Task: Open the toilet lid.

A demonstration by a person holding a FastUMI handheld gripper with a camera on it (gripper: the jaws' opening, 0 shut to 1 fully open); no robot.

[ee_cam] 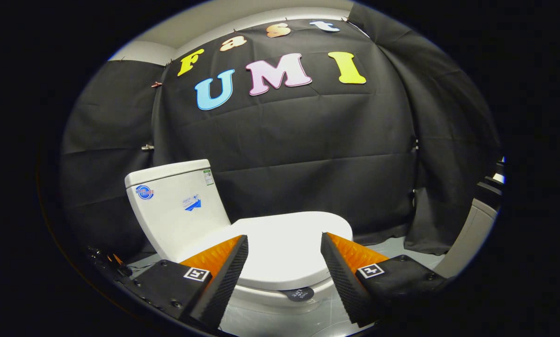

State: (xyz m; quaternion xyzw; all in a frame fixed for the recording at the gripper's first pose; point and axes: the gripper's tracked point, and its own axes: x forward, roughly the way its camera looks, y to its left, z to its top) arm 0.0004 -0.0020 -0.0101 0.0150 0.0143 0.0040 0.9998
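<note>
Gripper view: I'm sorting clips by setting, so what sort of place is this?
Probably a staged bathroom booth, not a real one: a white toilet with its lid down and tank behind stands before draped black cloth. The gripper fingers are open, ahead of the lid.

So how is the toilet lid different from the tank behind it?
The toilet lid lies flat and closed; the tank stands upright behind it. The lid is rounded and bare on top; the tank is boxy with stickers on its front. Both are white. The gripper is open, its fingers apart above the lid's front.
</note>
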